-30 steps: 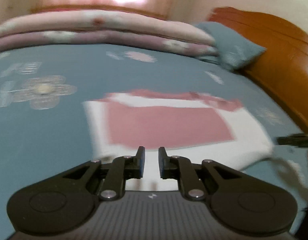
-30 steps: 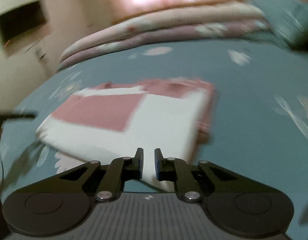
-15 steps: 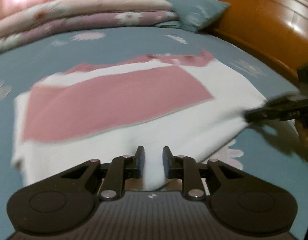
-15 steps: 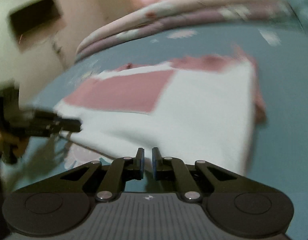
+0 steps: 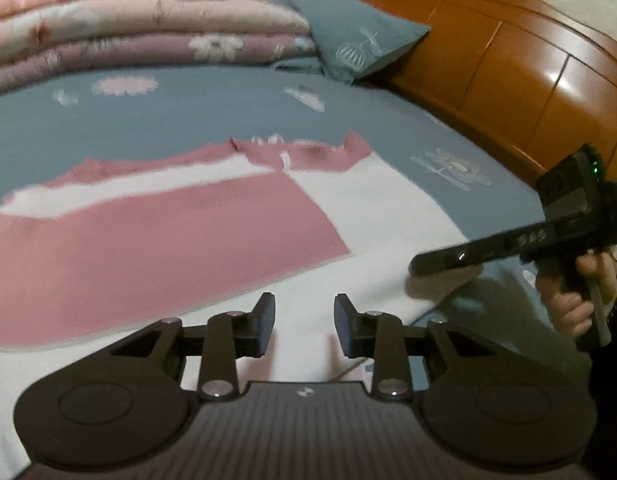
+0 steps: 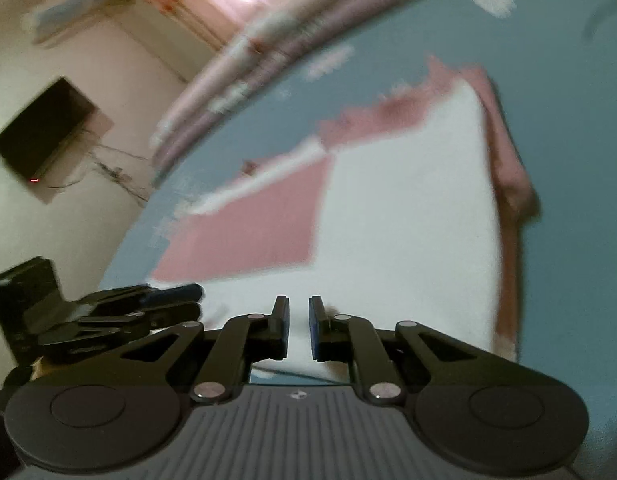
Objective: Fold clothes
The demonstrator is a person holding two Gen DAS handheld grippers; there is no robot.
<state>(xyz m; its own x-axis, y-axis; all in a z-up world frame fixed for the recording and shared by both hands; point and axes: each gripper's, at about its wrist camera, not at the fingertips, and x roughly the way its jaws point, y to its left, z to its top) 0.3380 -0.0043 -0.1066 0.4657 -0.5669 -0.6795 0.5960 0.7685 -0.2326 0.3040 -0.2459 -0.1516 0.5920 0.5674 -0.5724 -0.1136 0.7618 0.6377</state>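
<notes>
While the left gripper (image 5: 304, 322) opens and the right gripper (image 6: 299, 328) looks closed, the garment (image 5: 388, 216) covers the bedspread (image 5: 188, 120).

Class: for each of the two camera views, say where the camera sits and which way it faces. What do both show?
Left wrist: behind the left gripper, facing the garment and headboard; the right gripper and a hand show.
Right wrist: behind the right gripper, facing the wall screen; the left gripper shows.
Shared: the garment, bed sheet and stacked blankets.
</notes>
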